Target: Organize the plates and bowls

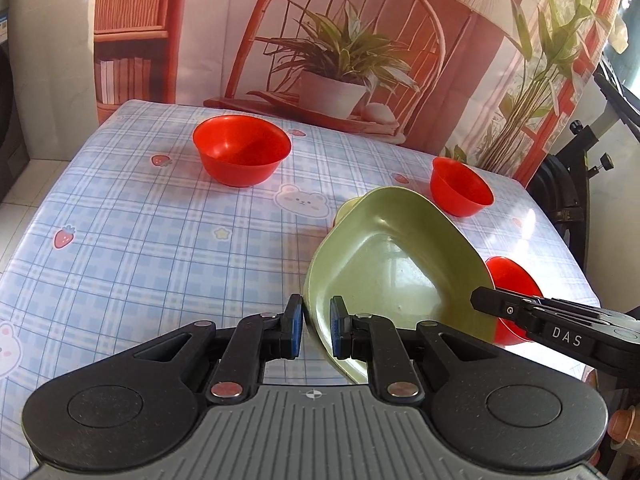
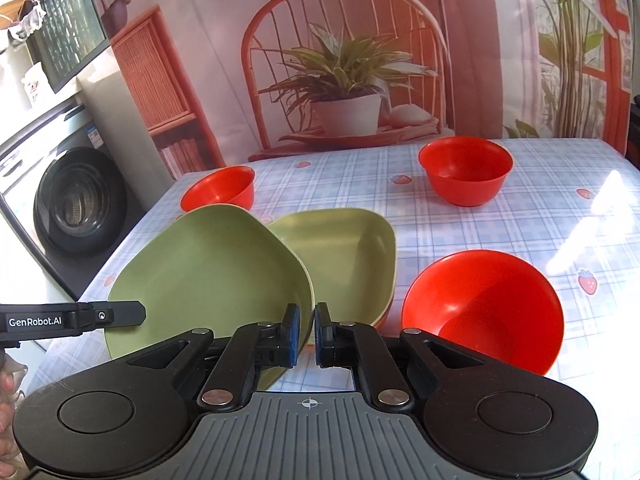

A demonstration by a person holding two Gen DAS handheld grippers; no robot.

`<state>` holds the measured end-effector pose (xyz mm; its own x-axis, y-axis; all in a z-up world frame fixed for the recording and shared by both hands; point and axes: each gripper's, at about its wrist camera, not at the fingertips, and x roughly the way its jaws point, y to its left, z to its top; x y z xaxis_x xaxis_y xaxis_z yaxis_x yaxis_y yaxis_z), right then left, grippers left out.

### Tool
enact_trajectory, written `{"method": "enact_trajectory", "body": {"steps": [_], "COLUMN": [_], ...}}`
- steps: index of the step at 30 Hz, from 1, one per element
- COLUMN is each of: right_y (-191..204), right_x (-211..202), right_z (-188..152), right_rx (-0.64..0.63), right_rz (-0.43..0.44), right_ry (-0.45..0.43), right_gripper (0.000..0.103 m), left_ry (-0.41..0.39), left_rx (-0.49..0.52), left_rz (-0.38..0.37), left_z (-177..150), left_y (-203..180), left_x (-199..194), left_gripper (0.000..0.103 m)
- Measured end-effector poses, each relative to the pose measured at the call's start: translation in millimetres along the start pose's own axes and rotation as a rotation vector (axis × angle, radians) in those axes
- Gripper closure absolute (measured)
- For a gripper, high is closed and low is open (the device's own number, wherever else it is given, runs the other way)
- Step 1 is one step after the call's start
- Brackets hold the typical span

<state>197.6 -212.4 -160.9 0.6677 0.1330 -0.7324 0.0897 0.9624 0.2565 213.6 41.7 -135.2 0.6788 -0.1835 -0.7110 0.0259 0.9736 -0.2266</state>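
Up close, pinching the rim of the tilted green plate (image 1: 392, 264) with the left gripper (image 1: 314, 326), blue pads (image 1: 296, 326) tight on both sides of the edge. Holding that plate up off the table, one side high, the hollow side facing right. From the right camera, same left gripper (image 2: 112, 314) at the plate's left edge.

Next, right gripper (image 2: 306, 334) almost closed, with just a thin gap between the fingers. Plate rim right at that gap, partly hidden behind one finger. Cannot tell whether pinched or not. From the left camera, right gripper (image 1: 500, 308) reaching in at the plate's right edge.

Just behind the tilted plate, flat green plate (image 2: 340, 256) lying on the blue checked tablecloth (image 1: 120, 240). Beside that, on the right, near red bowl (image 2: 484, 308), tipped a little toward the camera. Farther back, two more: left red bowl (image 1: 242, 150) and right red bowl (image 1: 460, 186), both upright and well apart.

Behind the table, big cloth picture (image 1: 340, 40) of a chair and a potted plant. Off to the left, washing machine (image 2: 80, 204).
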Motion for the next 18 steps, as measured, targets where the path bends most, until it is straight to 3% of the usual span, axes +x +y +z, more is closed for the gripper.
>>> {"method": "enact_trajectory", "body": {"steps": [18], "right_y": [-32], "right_x": [21], "right_z": [10], "right_rx": [0.120], "right_rz": [-0.024], "right_ry": [-0.005], "right_gripper": [0.094], "left_ry": [0.040], "left_rx": [0.149], "left_rz": [0.011], "left_z": [67], "left_y": [-22], "left_x": [77], "left_gripper": [0.088]}}
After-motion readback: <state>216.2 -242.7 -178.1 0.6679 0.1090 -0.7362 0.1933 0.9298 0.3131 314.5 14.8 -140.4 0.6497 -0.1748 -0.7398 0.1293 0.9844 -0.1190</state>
